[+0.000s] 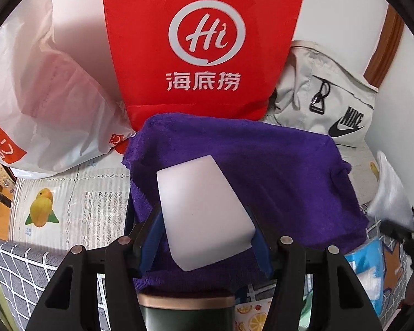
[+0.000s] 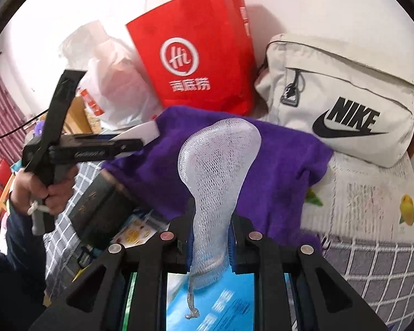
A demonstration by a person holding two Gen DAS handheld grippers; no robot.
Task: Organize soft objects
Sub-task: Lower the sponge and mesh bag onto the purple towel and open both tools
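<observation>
The left claw [image 1: 207, 237] is clenched on a white rectangular foam sponge block [image 1: 204, 215], its blue pads pressing the block's two long sides. The block juts forward over a deep purple terry towel [image 1: 262, 179], which is draped over something raised so that its edges hang down on the left and right. Below the towel's near edge shows the gold-rimmed top of a dark green box [image 1: 185, 309].

The right claw [image 2: 210, 248] grips a white mesh bath puff [image 2: 220, 171] by its narrow lower part; the wide rounded end stands up in front of the purple towel, and a knotted string hangs below the jaws. In the right wrist view a hand [image 2: 45, 190] holds the left tool's handle at the left, with the foam block at its tip over the towel's left edge.

Behind the towel, a red paper shopping bag with a white "Hi" logo [image 1: 204, 47] stands upright against a pale wall. Just left of it lies a crumpled white plastic bag with orange print [image 1: 47, 110]; to the right a beige fabric backpack with a black Nike logo [image 2: 342, 99] leans close to the towel's far right corner. These three crowd the back edge.

Open room remains on the pale quilted cover with fruit prints [image 1: 69, 207] to the towel's left and [image 2: 372, 201] to its right, and on the grey checked fabric [image 2: 372, 270] nearer the cameras.
</observation>
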